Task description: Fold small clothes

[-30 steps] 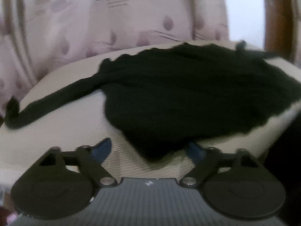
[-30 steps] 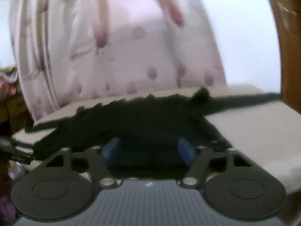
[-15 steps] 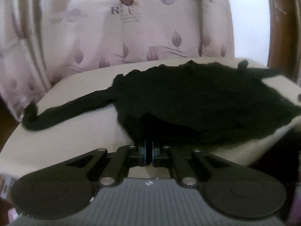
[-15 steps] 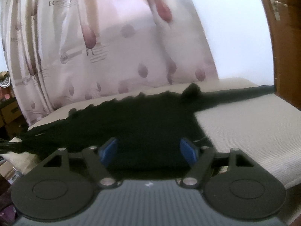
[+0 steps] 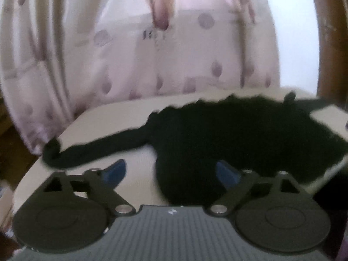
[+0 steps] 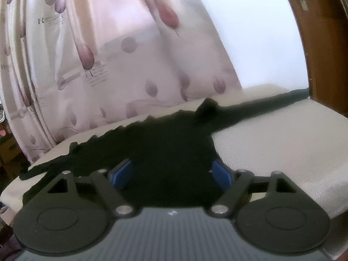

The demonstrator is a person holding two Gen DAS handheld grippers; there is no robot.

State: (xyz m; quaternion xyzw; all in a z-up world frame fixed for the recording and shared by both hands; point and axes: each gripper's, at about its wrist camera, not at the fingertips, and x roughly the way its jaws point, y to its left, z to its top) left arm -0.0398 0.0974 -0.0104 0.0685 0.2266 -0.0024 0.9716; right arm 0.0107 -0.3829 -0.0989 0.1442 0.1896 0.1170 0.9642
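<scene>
A small black knit garment [image 5: 239, 134] lies spread on a cream cushioned surface [image 5: 134, 165], one sleeve [image 5: 93, 152] stretched to the left. My left gripper [image 5: 171, 171] is open, its blue pads either side of the garment's near left edge. In the right wrist view the same garment [image 6: 169, 143] fills the middle, its other sleeve [image 6: 265, 104] reaching far right. My right gripper [image 6: 171, 174] is open over the garment's near hem, holding nothing.
A pink patterned curtain [image 6: 108, 54] hangs right behind the cushion. A brown wooden frame [image 6: 322, 43] stands at the right. The cushion's bare weave [image 6: 282, 143] lies right of the garment. Clutter [image 6: 4, 130] shows at the far left edge.
My left gripper was open, shut at the garment's near edge half a second ago, and is open again. The garment's near left edge now lies folded back. The right gripper stayed open.
</scene>
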